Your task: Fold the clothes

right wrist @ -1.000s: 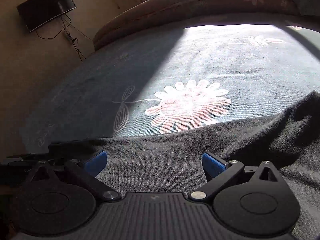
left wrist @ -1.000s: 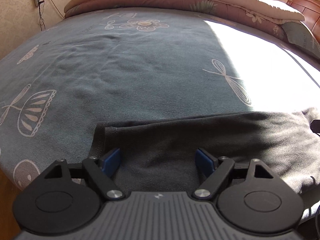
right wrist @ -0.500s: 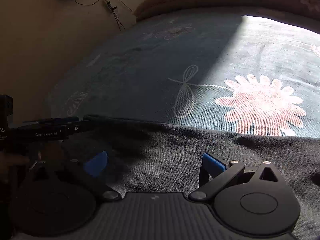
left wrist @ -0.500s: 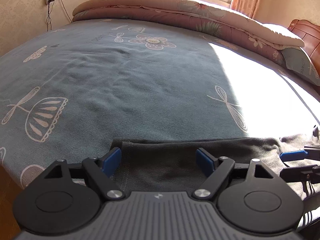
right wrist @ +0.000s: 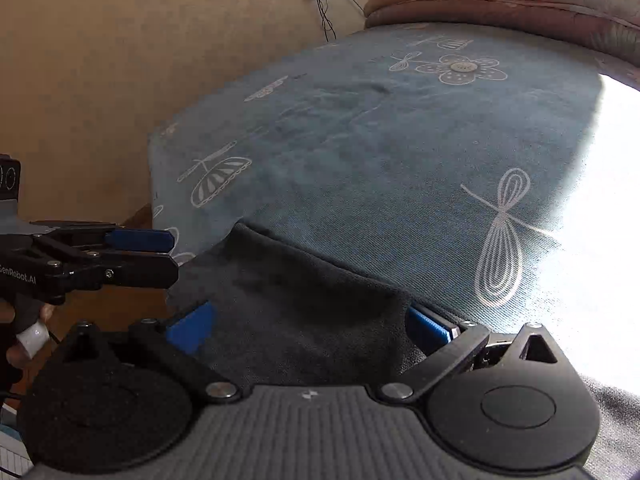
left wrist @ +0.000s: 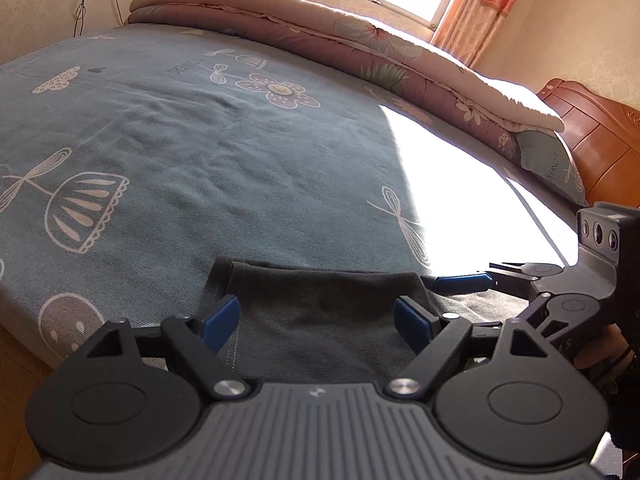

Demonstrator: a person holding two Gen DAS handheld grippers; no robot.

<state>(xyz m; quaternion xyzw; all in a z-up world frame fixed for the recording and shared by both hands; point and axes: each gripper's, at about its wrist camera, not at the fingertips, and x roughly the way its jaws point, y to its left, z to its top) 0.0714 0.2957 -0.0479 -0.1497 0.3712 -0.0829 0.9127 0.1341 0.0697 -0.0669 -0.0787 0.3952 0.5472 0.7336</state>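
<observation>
A: Where the bed [left wrist: 168, 152] meets its near edge, what is seen?
B: A dark garment [left wrist: 320, 320] is laid there, under both claws.
A: The claws' states?
B: The left claw [left wrist: 316, 320] is spread wide, nothing gripped; the right claw [right wrist: 308, 326] likewise.

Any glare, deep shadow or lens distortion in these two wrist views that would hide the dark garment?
Left wrist view: sunlight blows out the bed sheet on the right, but the dark garment stays readable; fisheye bends the bed edges. Right wrist view: the same patch is blown out at right, and the garment sits in shadow with little fold detail; the wall is dim.
</observation>
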